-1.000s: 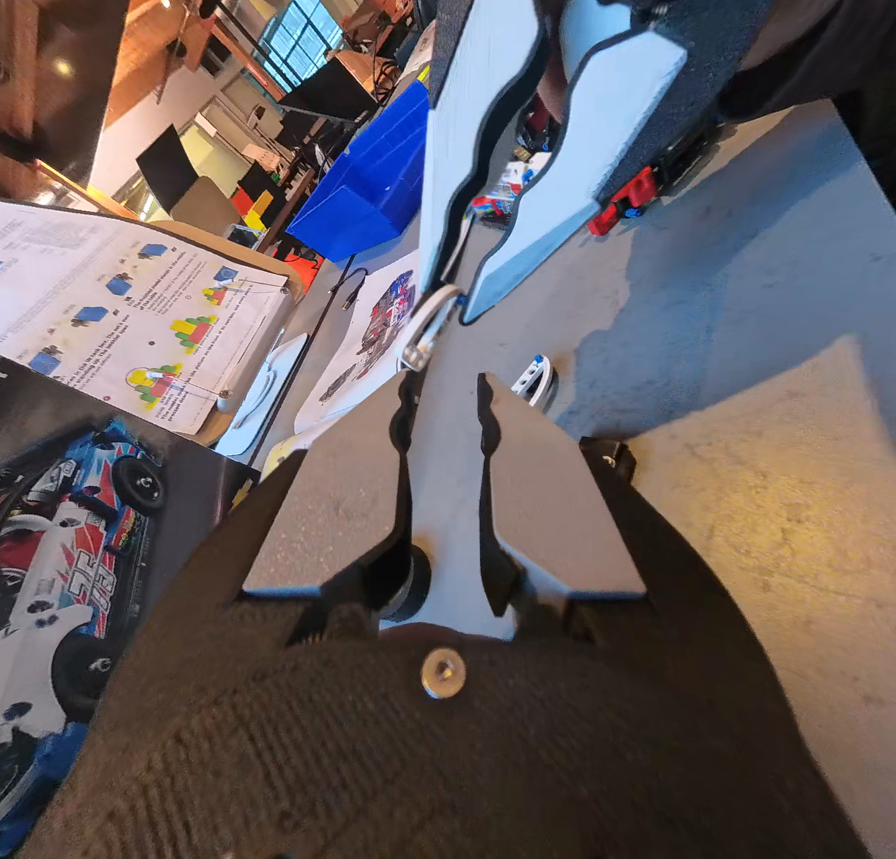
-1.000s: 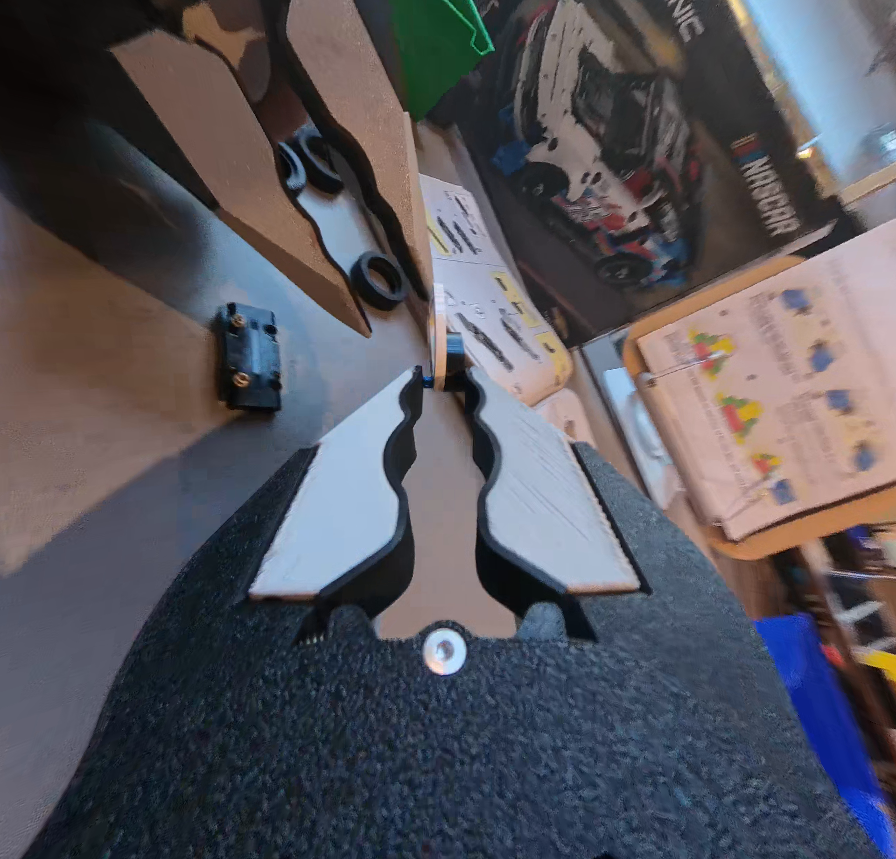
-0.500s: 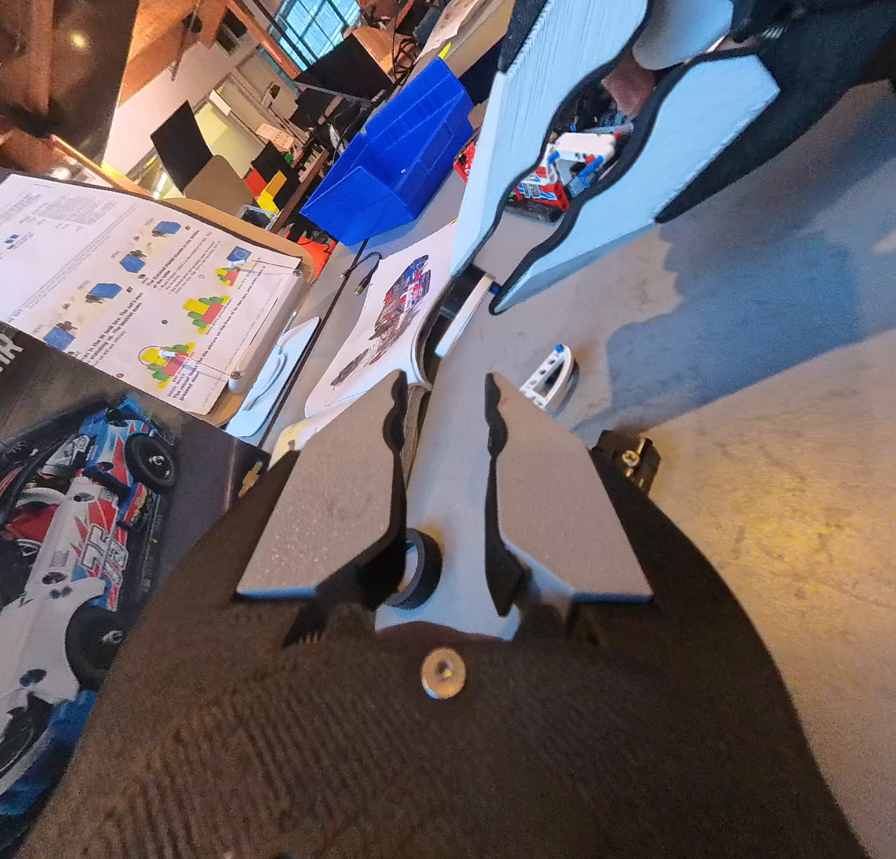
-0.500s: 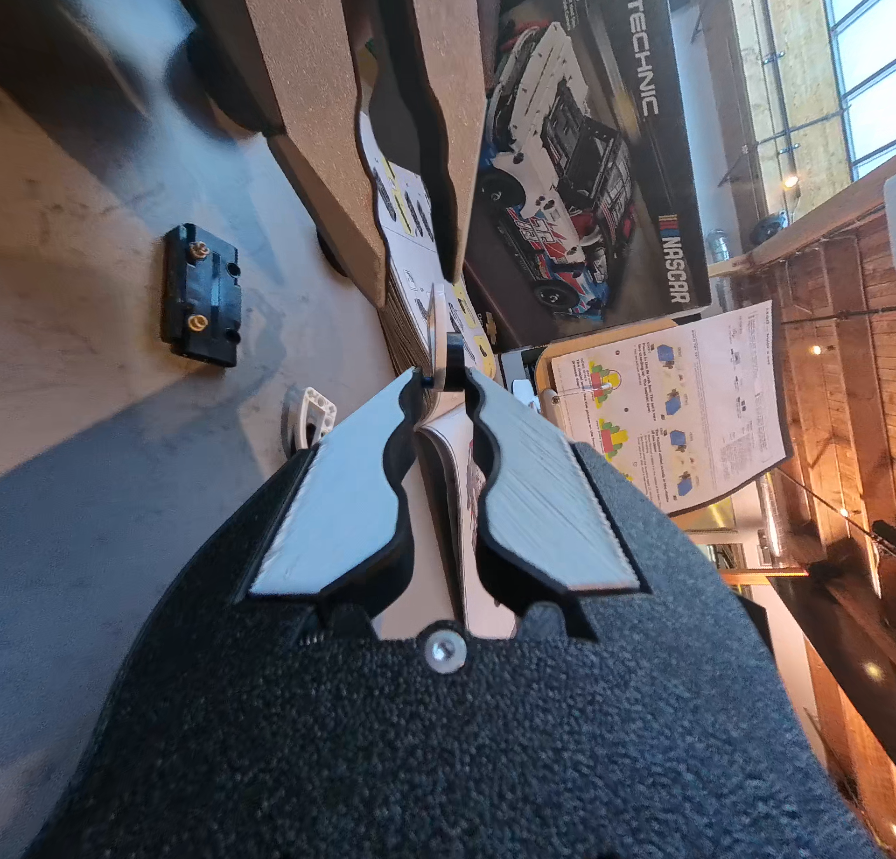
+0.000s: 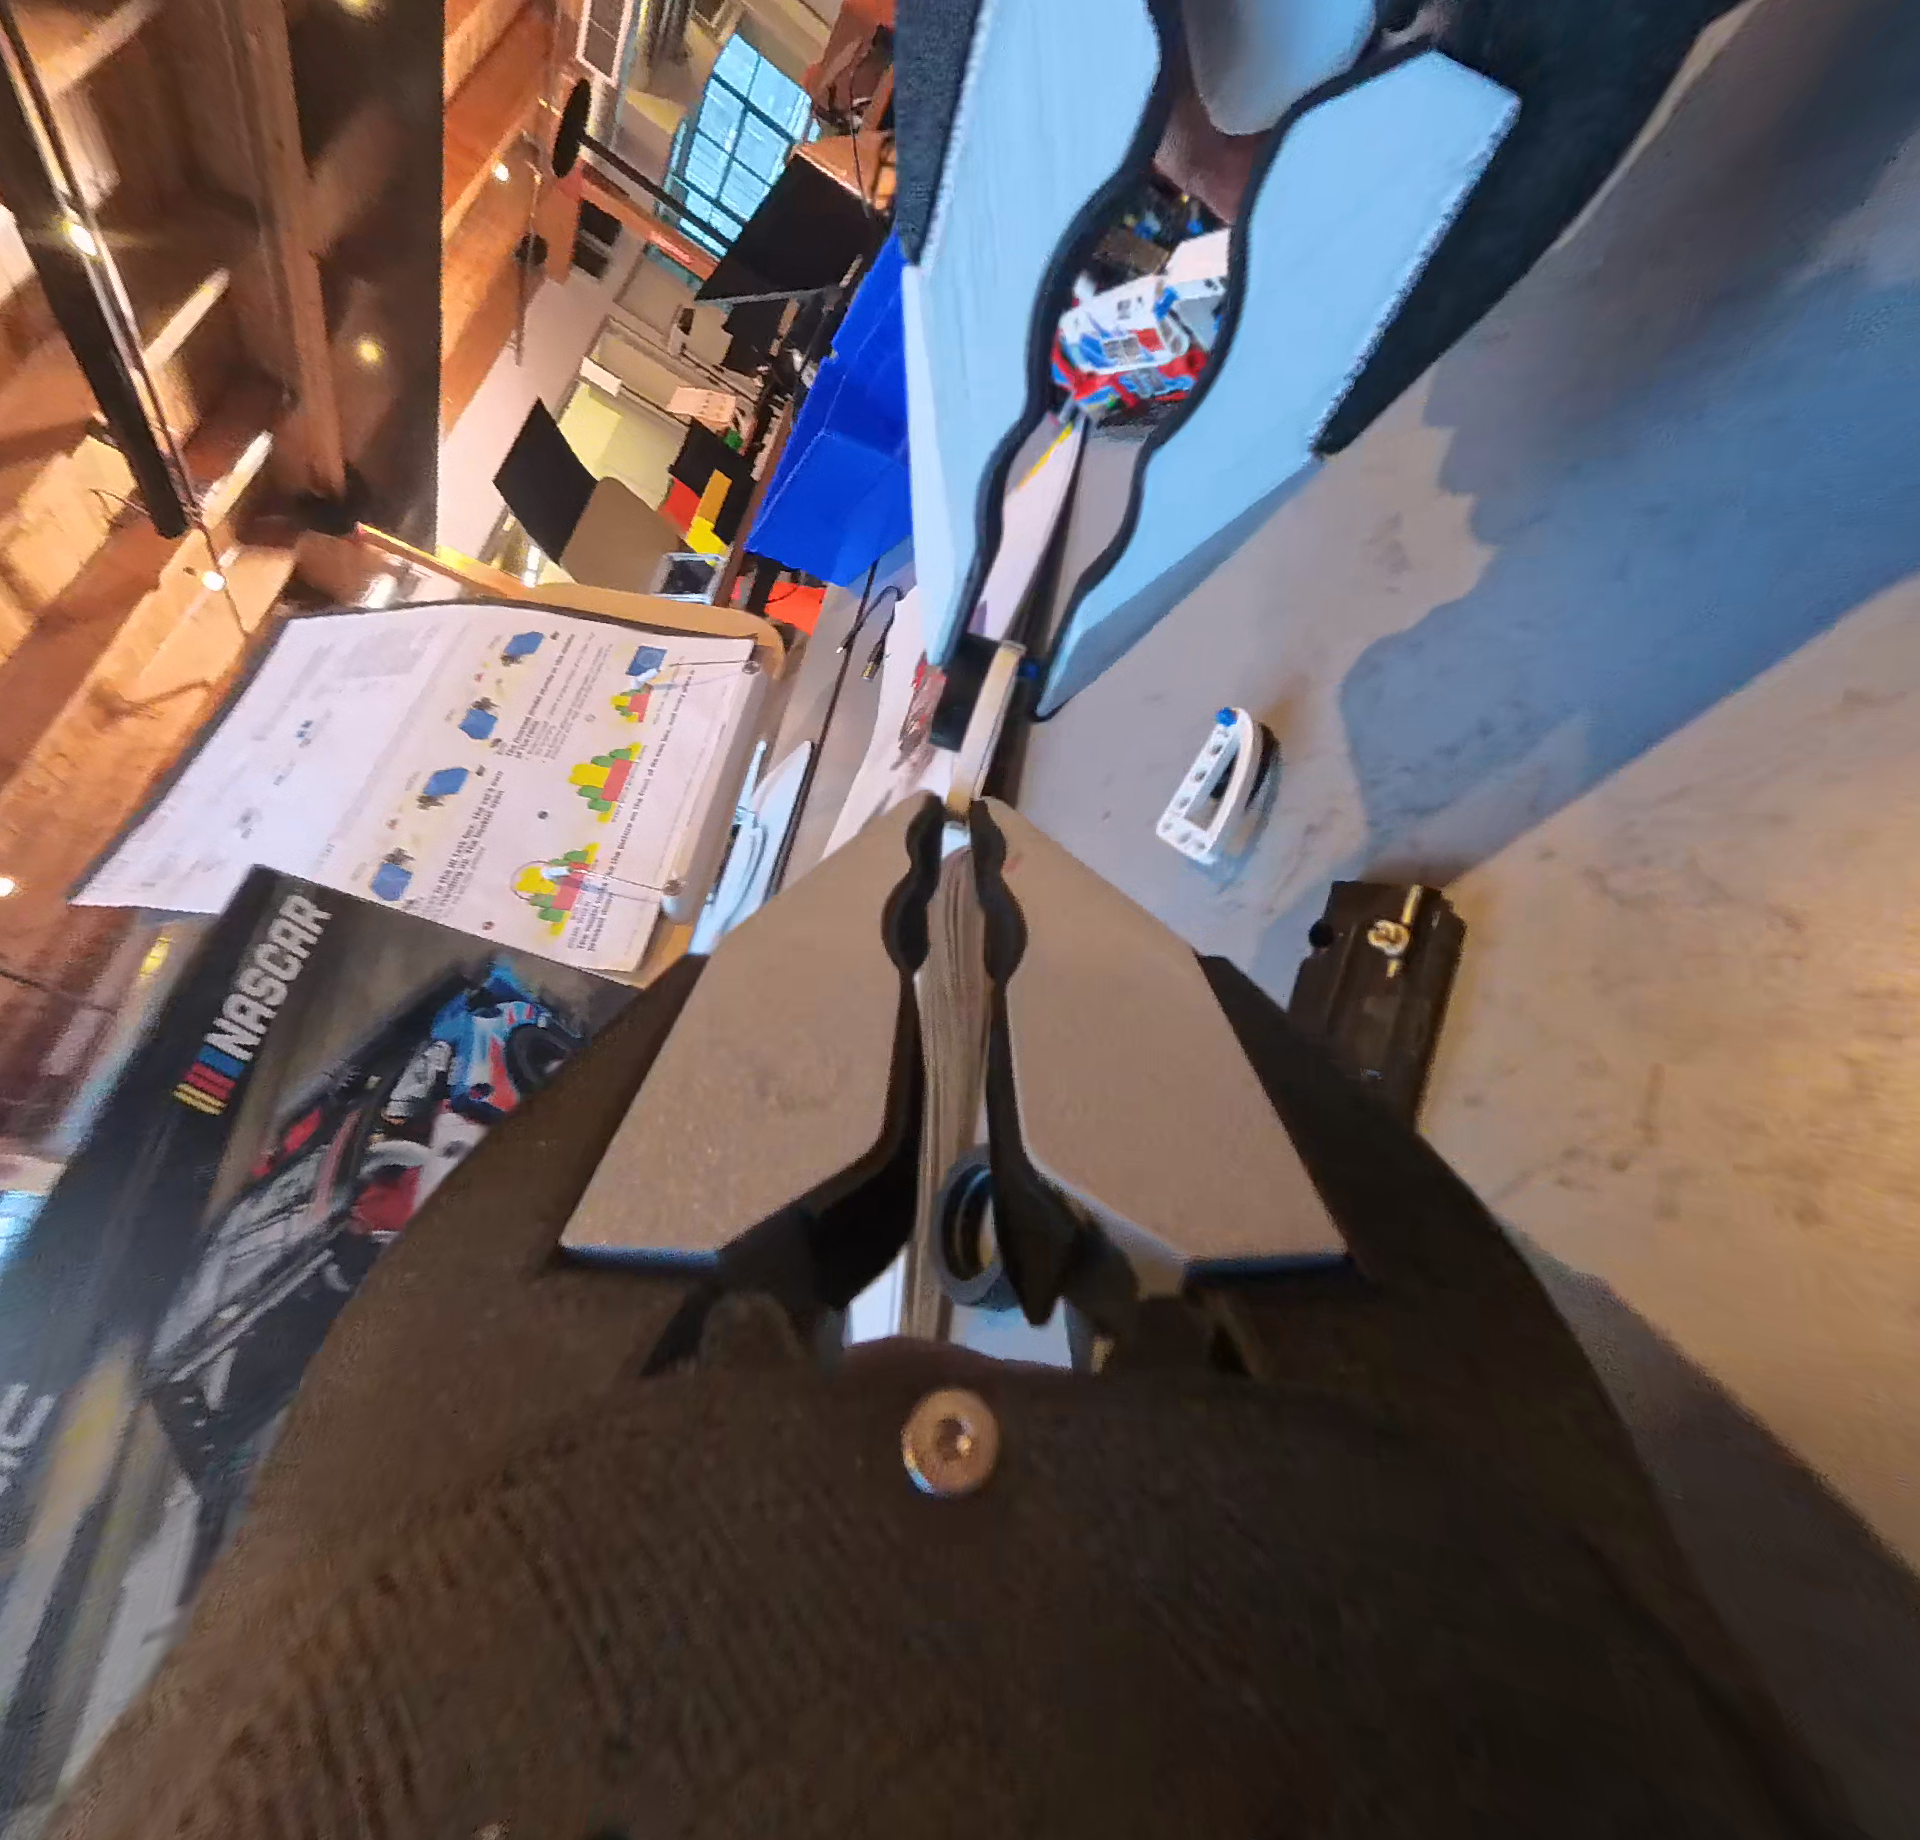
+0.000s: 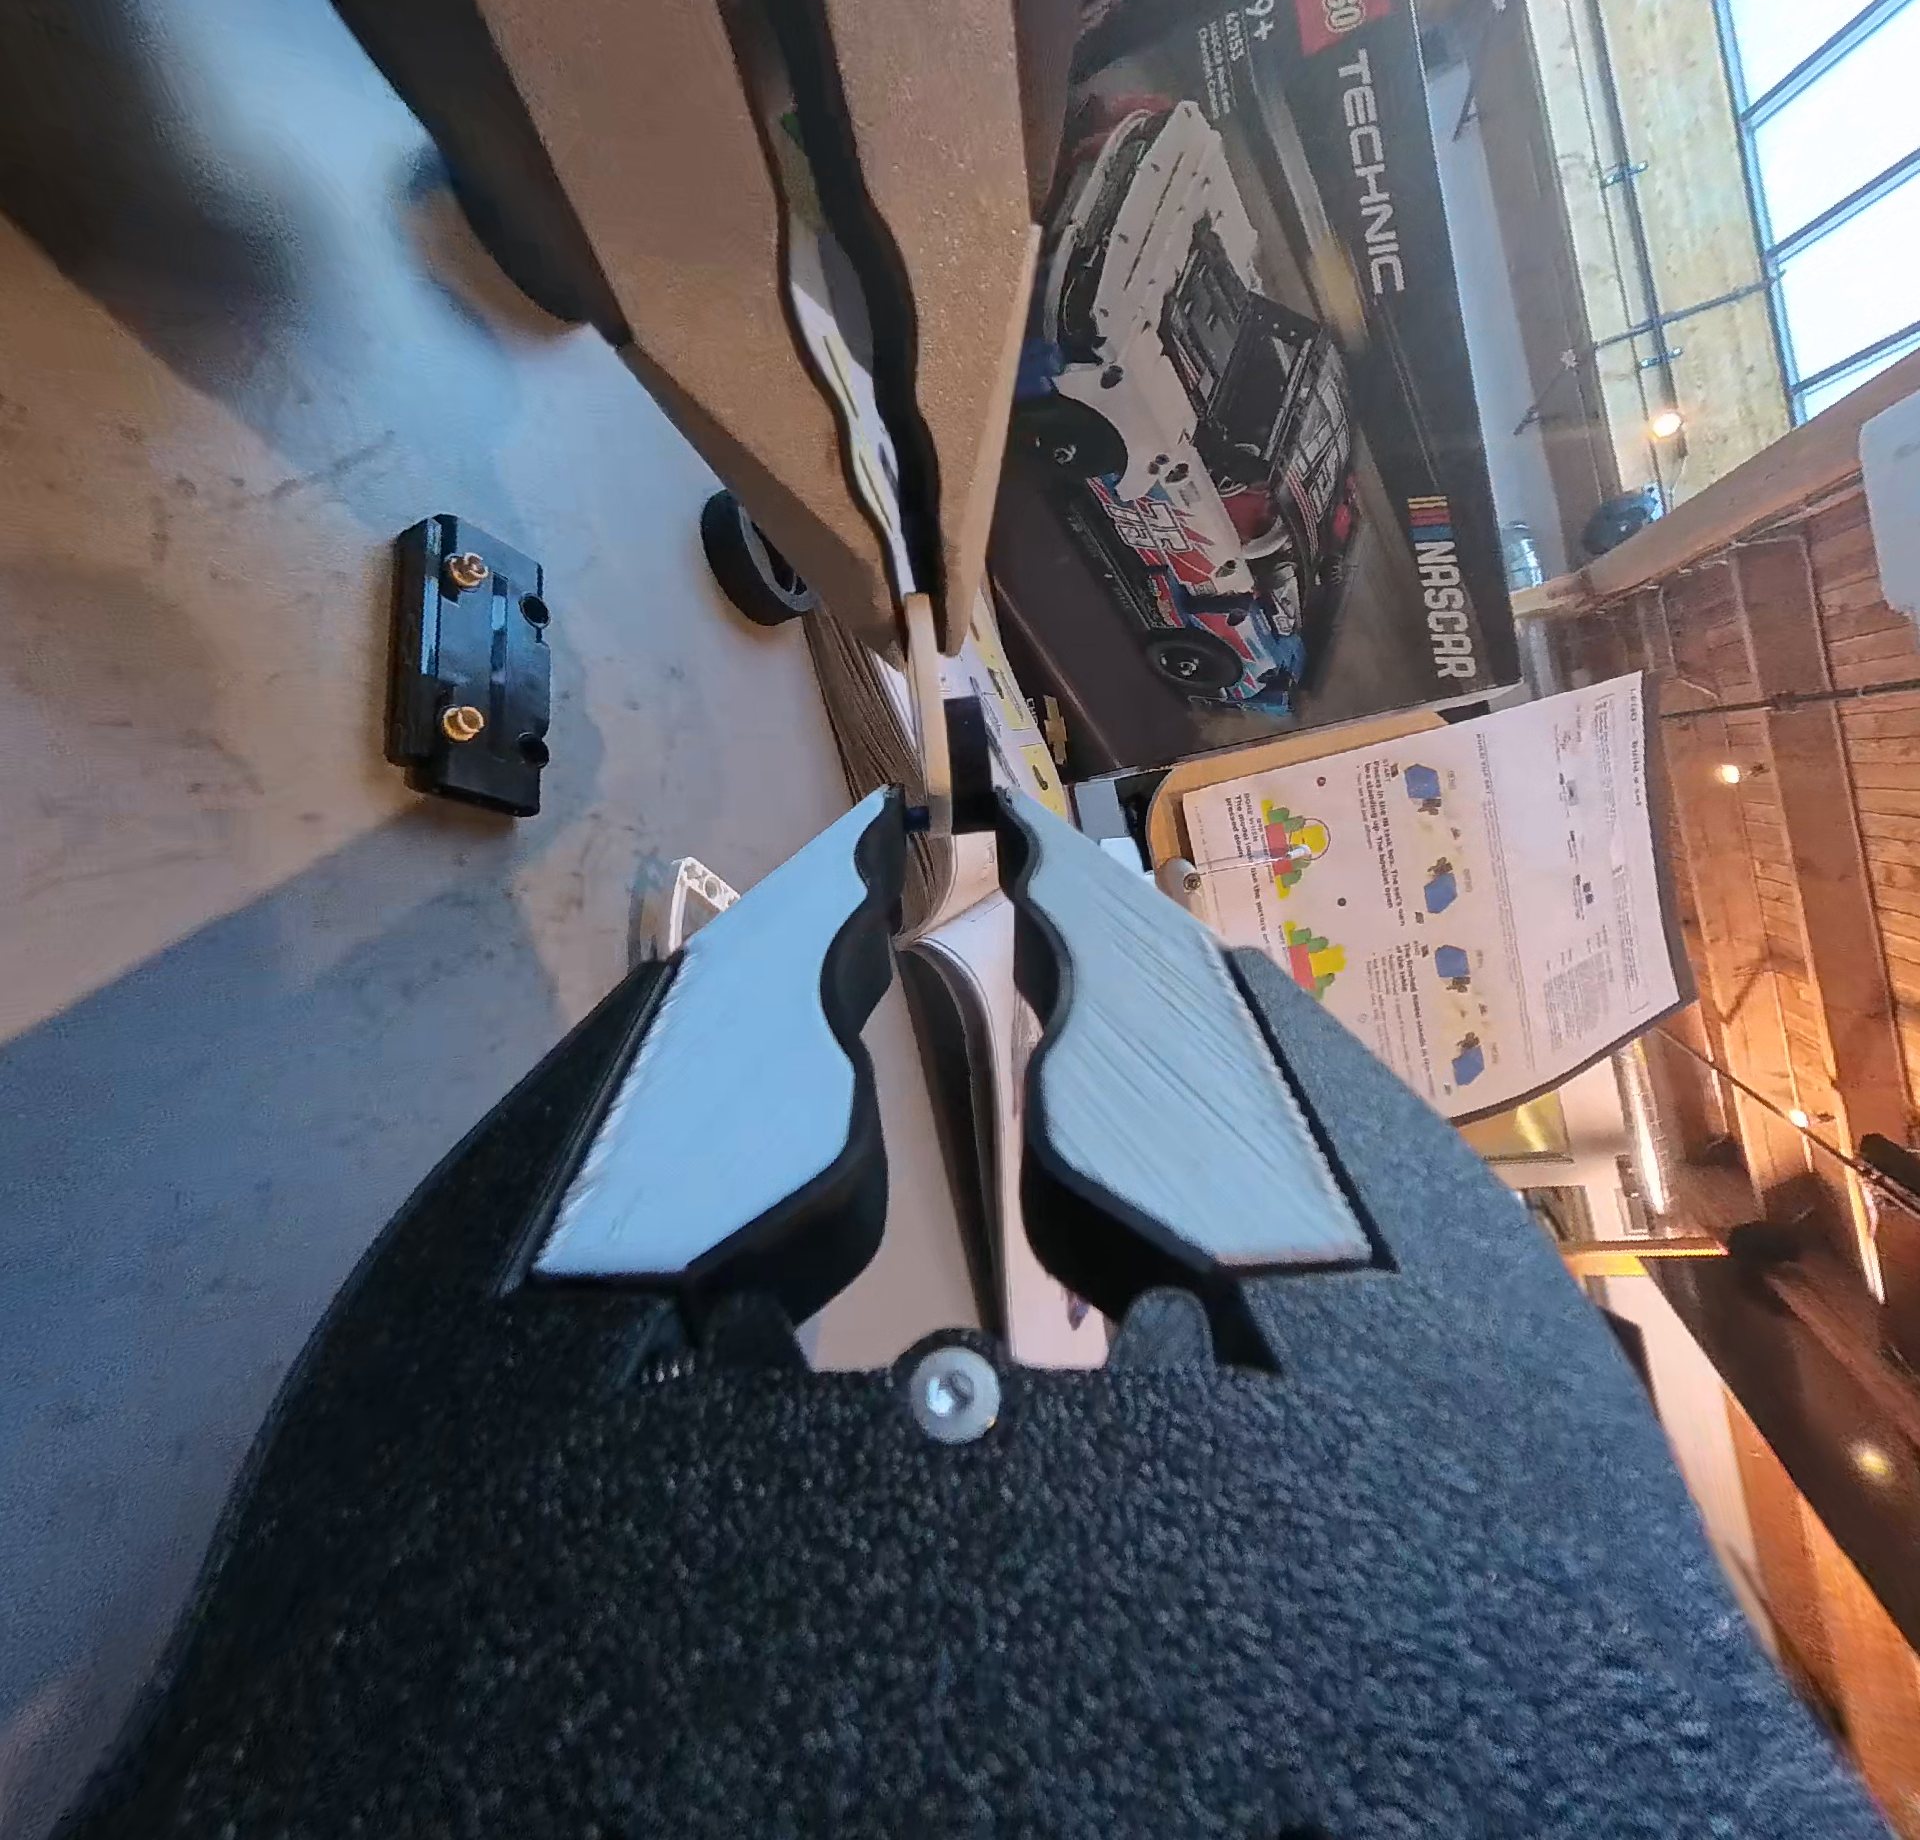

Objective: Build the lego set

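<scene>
Piece: thin white curved plastic Lego panel (image 5: 982, 741) with black block, hanging above the grey worktop (image 5: 1558, 959), near the black screwed block (image 5: 1371, 969).
Jaws: left gripper (image 5: 957, 805) and right gripper (image 6: 940, 814) are both pinching its opposite ends.
Handling: light, stiff, slippery; gripping the edges looks safest.

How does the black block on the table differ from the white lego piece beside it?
The black block is solid and boxy; the white lego piece is an open curved frame. The block carries two brass screws, the white piece a row of holes and a blue pin. Both lie on the grey table.
</scene>
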Demonstrator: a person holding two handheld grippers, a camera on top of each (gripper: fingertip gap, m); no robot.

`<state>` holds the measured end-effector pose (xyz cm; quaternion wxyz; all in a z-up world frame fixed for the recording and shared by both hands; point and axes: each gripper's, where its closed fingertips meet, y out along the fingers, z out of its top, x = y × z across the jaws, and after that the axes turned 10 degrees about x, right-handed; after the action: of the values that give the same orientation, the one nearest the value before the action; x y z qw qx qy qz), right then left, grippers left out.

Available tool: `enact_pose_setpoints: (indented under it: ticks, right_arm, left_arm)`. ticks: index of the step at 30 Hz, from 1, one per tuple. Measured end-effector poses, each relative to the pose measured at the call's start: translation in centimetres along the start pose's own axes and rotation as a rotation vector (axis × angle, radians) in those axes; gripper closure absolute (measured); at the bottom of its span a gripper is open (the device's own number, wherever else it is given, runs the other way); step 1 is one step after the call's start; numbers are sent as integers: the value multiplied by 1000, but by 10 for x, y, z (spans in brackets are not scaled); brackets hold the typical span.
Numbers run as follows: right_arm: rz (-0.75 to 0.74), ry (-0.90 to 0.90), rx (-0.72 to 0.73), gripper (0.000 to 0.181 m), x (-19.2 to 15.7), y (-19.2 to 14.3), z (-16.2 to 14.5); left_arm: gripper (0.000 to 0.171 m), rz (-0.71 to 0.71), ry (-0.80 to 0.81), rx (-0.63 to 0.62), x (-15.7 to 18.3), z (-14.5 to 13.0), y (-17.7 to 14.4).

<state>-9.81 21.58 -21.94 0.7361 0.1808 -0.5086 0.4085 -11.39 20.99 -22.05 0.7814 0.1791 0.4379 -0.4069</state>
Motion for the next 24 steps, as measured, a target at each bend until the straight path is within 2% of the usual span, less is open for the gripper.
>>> enact_pose_setpoints:
  ticks: [9,11,13,17,21,23,24]
  right_arm:
    - [-30,45,12,165,8,-2,1]
    - [-3,77,9,165,5,-1,0]
    - [42,173,9,165,0,-1,-1]
    - [172,529,52,165,-5,-1,2]
    - [275,736,67,165,-12,-2,2]
    - [352,801,33,165,-26,-1,0]
    - [398,833,31,165,-33,-1,4]
  left_arm:
    - [169,103,255,-24,-7,7,-1]
    - [169,79,218,-22,-3,6,-1]
    - [169,43,113,-4,0,4,-1]
    - [166,-7,-107,45,-3,4,-3]
    - [164,-57,-163,68,3,5,-4]
    - [155,-148,-241,83,17,8,-5]
    - [162,-169,-270,71,18,7,-7]
